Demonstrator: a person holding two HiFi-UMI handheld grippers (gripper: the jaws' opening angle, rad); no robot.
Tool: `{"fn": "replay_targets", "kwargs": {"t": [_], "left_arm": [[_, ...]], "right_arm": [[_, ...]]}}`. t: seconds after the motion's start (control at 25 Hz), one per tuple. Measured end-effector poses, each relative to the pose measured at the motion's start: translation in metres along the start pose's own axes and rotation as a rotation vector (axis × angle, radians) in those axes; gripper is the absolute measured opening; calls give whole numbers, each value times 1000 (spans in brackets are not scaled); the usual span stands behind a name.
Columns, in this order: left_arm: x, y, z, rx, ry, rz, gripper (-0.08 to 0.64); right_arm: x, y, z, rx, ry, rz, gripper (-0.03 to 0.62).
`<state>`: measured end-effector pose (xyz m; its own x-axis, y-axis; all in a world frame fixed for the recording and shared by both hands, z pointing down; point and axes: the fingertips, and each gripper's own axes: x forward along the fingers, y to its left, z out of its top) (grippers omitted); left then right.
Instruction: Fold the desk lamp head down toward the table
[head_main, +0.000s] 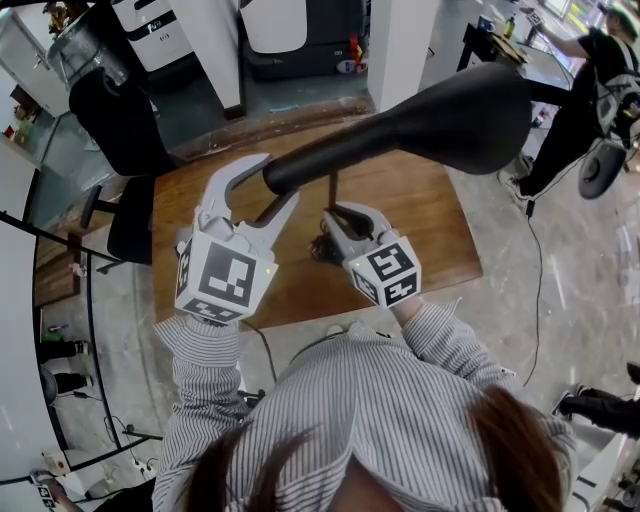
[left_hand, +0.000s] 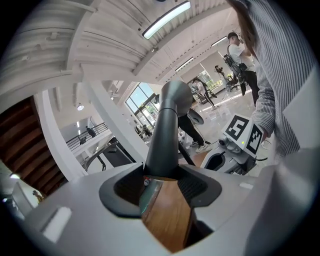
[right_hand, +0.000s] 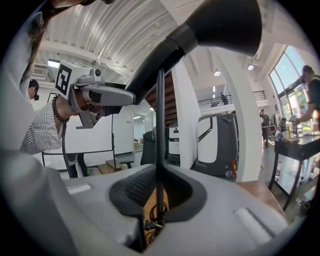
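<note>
The black desk lamp head (head_main: 455, 110) hangs high over the wooden table (head_main: 430, 225), nearly level, and tapers leftward into a neck (head_main: 300, 170). My left gripper (head_main: 262, 190) is shut on the narrow end of that neck, which stands as a grey cone (left_hand: 164, 135) between the jaws (left_hand: 162, 175). The thin black lamp pole (head_main: 333, 190) rises from the table beneath it. My right gripper (head_main: 338, 225) is shut low on the pole (right_hand: 160, 125), jaws (right_hand: 159, 195) on either side. A coiled cable (right_hand: 151, 220) lies at the pole's foot.
A black office chair (head_main: 120, 130) stands left of the table. A person (head_main: 590, 90) works at another bench at the far right. White columns and a printer (head_main: 300, 30) stand behind the table. The table's near edge (head_main: 300, 310) is just beyond my sleeves.
</note>
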<state>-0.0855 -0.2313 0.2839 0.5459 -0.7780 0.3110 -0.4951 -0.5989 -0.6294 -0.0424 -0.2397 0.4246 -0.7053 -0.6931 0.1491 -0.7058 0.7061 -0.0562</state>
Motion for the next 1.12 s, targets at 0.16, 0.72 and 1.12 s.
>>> {"fn": "replay_targets", "kwargs": {"t": [0.16, 0.72, 1.12], "left_arm": [[-5, 5, 5, 63, 21, -15, 222], [-15, 21, 21, 255, 97, -92, 224], [-17, 26, 30, 365, 151, -148, 224]], "right_arm": [[0, 1, 1, -1, 2, 1, 40], [2, 1, -1, 0, 4, -17, 40], [3, 0, -1, 0, 9, -33, 40]]}}
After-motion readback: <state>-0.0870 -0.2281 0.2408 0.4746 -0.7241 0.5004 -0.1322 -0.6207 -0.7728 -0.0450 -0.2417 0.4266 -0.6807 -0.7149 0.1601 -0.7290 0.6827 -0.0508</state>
